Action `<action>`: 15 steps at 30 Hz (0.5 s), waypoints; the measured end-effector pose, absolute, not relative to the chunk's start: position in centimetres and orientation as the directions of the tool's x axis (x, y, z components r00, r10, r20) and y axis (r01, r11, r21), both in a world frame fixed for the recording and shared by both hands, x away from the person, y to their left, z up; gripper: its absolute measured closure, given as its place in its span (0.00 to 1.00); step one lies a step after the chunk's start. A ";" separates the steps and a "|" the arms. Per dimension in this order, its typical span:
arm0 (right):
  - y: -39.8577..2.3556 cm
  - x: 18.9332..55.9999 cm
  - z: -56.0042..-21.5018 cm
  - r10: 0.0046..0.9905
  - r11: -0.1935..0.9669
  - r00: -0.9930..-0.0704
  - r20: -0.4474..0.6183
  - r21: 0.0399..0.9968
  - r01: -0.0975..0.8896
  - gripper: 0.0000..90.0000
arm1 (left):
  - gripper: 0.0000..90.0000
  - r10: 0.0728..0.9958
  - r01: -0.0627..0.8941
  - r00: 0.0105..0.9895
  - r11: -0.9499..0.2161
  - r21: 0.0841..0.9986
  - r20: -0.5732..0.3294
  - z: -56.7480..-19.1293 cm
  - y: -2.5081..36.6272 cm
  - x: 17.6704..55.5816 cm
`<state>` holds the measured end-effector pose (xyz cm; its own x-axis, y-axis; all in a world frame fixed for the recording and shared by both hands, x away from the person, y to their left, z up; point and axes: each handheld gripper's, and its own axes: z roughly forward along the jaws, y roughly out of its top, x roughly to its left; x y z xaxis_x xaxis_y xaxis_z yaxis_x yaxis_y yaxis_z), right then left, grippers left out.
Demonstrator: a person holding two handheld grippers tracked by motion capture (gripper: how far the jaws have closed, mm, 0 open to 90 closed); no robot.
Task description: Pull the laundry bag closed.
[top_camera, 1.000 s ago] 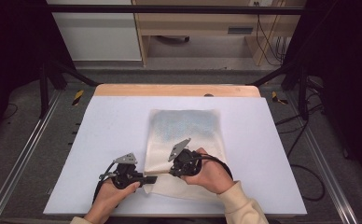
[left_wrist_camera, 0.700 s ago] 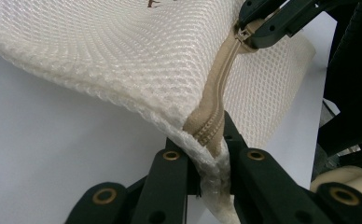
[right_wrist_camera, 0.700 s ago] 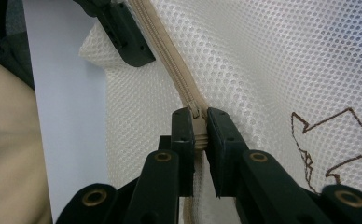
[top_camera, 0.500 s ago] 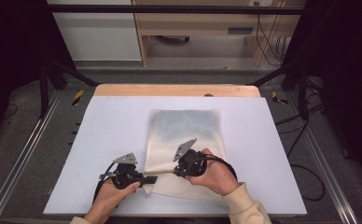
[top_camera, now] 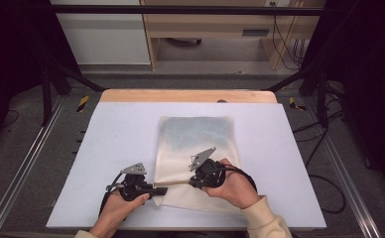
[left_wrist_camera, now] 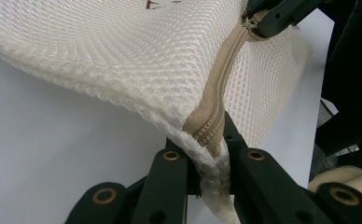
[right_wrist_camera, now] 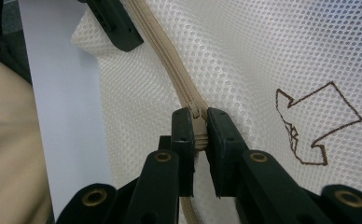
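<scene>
- your left tool (left_wrist_camera: 206, 184) clamped the bag (top_camera: 195, 144) corner at the zip's (left_wrist_camera: 221, 88) end.
- your right tool (right_wrist_camera: 198, 126) pinched the slider (right_wrist_camera: 197, 113); next called for a straight pull along the zip.

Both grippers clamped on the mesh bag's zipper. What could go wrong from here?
1. The right gripper pinches only the small zipper pull; it may slip out when pulled.
2. The left gripper holds just the corner of the mesh bag; the thin mesh could slide free or stretch.
3. The zipper curves between the grips, so the slider may jam unless it's pulled taut.
</scene>
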<state>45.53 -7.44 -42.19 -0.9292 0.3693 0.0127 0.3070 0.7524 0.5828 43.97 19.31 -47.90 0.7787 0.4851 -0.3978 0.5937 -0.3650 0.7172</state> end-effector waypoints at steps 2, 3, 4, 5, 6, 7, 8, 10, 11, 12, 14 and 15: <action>-7.6 45.5 -42.2 0.377 0.750 -0.926 0.015 0.582 0.315 0.91 | 0.94 0.484 0.593 0.779 -0.365 0.717 -0.398 -47.9 19.3 44.0; -7.6 45.5 -42.2 0.377 0.750 -0.926 0.015 0.582 0.315 0.91 | 0.94 0.484 0.593 0.779 -0.365 0.717 -0.398 -47.9 19.3 44.0; -7.7 45.5 -42.2 0.373 0.750 -0.928 0.015 0.583 0.311 0.91 | 0.94 0.485 0.593 0.780 -0.366 0.718 -0.397 -47.9 19.3 44.0; -7.7 45.5 -42.2 0.375 0.749 -0.927 0.012 0.585 0.311 0.91 | 0.94 0.484 0.593 0.779 -0.366 0.717 -0.397 -47.9 19.3 44.0; -7.9 45.5 -42.2 0.382 0.749 -0.924 0.014 0.581 0.318 0.91 | 0.94 0.485 0.593 0.779 -0.366 0.717 -0.397 -47.9 19.3 44.0; -8.0 45.5 -42.2 0.382 0.748 -0.924 0.013 0.583 0.317 0.91 | 0.94 0.485 0.593 0.779 -0.366 0.717 -0.397 -47.9 19.3 44.0; -8.1 45.5 -42.1 0.384 0.748 -0.923 0.011 0.583 0.318 0.91 | 0.94 0.484 0.593 0.780 -0.365 0.718 -0.398 -47.9 19.3 44.0; -8.2 45.5 -42.1 0.388 0.745 -0.921 0.014 0.583 0.323 0.91 | 0.94 0.484 0.592 0.780 -0.365 0.718 -0.397 -47.9 19.3 44.0; -8.4 45.4 -42.1 0.390 0.744 -0.921 0.015 0.584 0.325 0.91 | 0.94 0.484 0.592 0.780 -0.366 0.718 -0.397 -47.9 19.2 44.0; -8.4 45.4 -42.1 0.391 0.745 -0.920 0.013 0.584 0.324 0.91 | 0.94 0.483 0.592 0.780 -0.366 0.718 -0.397 -47.9 19.2 44.0; -8.6 45.4 -42.1 0.397 0.740 -0.918 0.016 0.586 0.330 0.91 | 0.94 0.483 0.591 0.781 -0.365 0.719 -0.397 -47.9 19.2 43.9; -8.7 45.4 -42.1 0.398 0.741 -0.917 0.015 0.585 0.331 0.91 | 0.94 0.483 0.591 0.781 -0.365 0.719 -0.397 -47.9 19.2 43.9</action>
